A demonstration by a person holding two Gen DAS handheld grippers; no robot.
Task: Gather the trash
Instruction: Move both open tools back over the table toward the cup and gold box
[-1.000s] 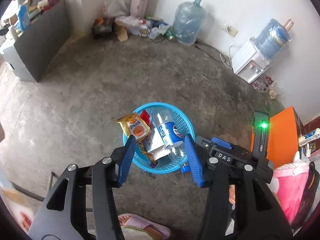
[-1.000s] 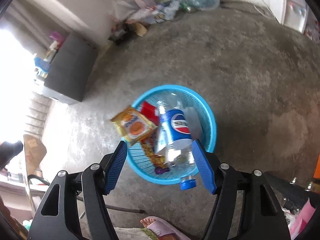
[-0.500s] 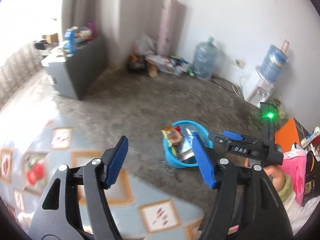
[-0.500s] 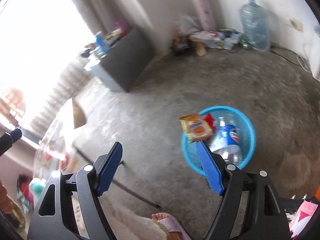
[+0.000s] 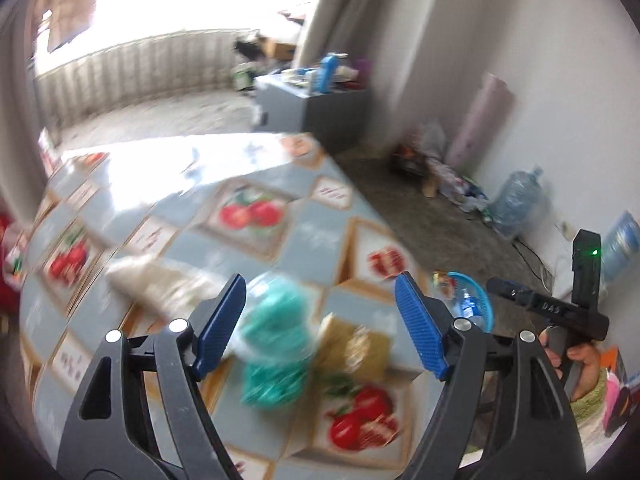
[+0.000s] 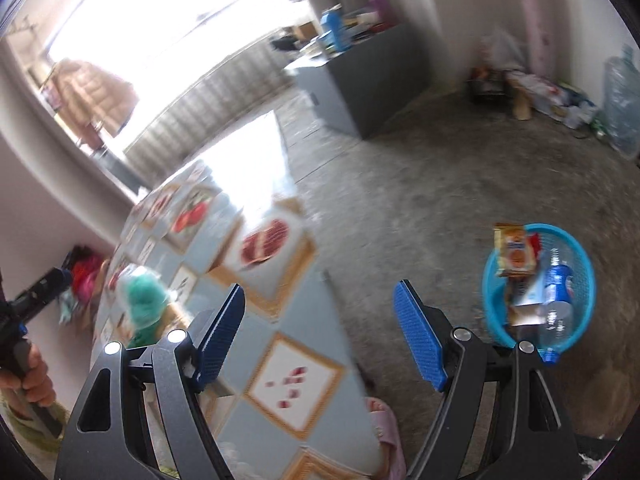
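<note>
Left fingers (image 5: 218, 320) opening, right fingers (image 6: 418, 336) wide (both empty)

Only "DAS" can be read, on the right tool's (image 5: 552, 308) black body.

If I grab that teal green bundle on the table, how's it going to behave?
The teal bundle looks soft and crumpled under a clear wrap, so it would probably squash and feel light. The wrap may be slippery. It lies on the patterned tablecloth, unlikely to roll. The picture is blurred, so this is tentative.
</note>
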